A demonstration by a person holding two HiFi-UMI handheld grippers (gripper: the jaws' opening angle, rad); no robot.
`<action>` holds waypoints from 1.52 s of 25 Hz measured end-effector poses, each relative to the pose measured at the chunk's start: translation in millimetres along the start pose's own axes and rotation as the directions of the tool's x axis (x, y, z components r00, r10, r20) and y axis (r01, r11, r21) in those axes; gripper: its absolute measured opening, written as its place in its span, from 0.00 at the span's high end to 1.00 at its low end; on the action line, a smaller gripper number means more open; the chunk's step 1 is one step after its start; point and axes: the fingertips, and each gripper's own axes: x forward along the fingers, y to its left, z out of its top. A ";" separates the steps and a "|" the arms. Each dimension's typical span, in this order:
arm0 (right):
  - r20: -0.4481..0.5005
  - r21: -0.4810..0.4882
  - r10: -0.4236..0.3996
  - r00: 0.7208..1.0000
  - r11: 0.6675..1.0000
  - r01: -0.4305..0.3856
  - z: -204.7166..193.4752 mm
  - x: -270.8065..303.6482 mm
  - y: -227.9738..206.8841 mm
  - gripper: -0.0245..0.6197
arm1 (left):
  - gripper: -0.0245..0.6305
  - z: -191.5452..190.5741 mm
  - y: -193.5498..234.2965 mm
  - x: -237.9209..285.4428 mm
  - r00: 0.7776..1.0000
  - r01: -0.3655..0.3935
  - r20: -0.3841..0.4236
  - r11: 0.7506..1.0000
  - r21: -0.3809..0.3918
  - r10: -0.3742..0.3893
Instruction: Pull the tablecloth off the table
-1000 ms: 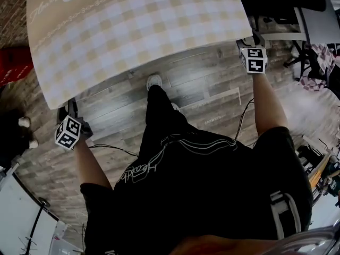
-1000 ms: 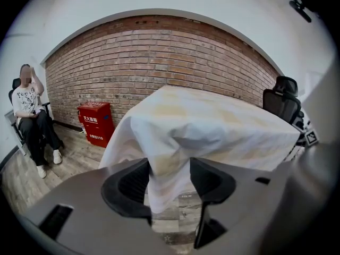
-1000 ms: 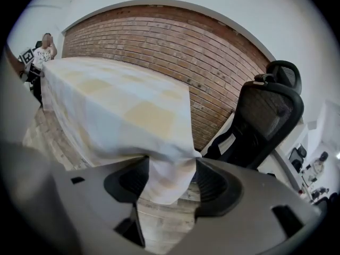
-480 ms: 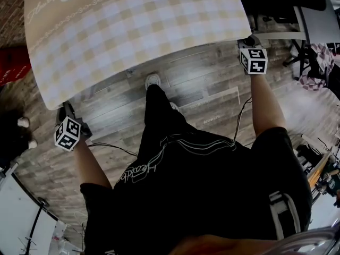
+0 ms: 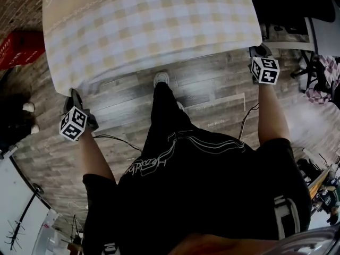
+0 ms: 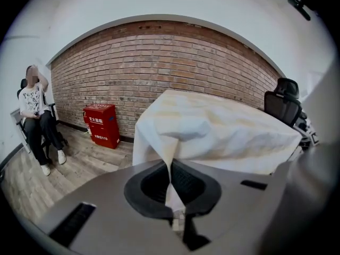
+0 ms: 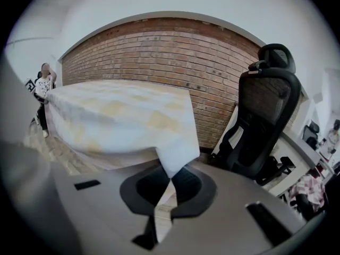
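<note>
The beige checked tablecloth (image 5: 154,25) covers the table at the top of the head view. My left gripper (image 5: 76,101) is at its near left corner and my right gripper (image 5: 258,51) at its near right corner. In the left gripper view a corner of the tablecloth (image 6: 223,129) runs down into my left gripper (image 6: 172,193), whose jaws have just been closing and now pinch it. In the right gripper view the other corner of the tablecloth (image 7: 122,116) is pinched the same way in my right gripper (image 7: 166,190). Both corners are drawn into taut folds.
A red extinguisher box (image 6: 101,124) stands by the brick wall, with a seated person (image 6: 37,116) left of it. A black office chair (image 7: 265,121) stands to the table's right. A cable (image 5: 114,139) lies on the wooden floor near my foot (image 5: 161,78).
Both grippers stay at the cloth's near corners. The head view has shifted, so the table now sits higher and further right. The right gripper has edged a little toward me.
</note>
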 end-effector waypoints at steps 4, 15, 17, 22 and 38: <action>-0.010 0.004 0.000 1.000 1.000 0.000 -4.2 -15.3 -3.0 0.96 | 0.96 7.9 -0.6 -15.6 0.999 -0.009 0.031 1.000 0.000 0.009; 0.010 0.076 0.028 1.000 0.997 -0.029 3.3 -62.7 0.1 0.96 | 0.96 36.4 -7.3 -52.2 0.993 0.007 0.118 0.999 -0.042 -0.002; 0.017 0.098 0.041 0.999 0.994 -0.042 8.8 -70.2 1.1 0.96 | 0.96 45.9 -9.9 -58.5 0.992 0.001 0.127 1.000 -0.025 0.002; 0.043 0.147 0.068 0.997 0.986 -0.074 24.9 -89.5 3.9 0.96 | 0.96 66.5 -19.5 -75.5 0.988 0.006 0.156 1.000 -0.027 -0.002; 0.324 0.189 0.164 0.932 0.954 -0.234 126.3 -186.9 32.3 0.96 | 0.96 96.9 -58.0 -154.4 0.963 0.084 0.260 0.995 -0.058 -0.066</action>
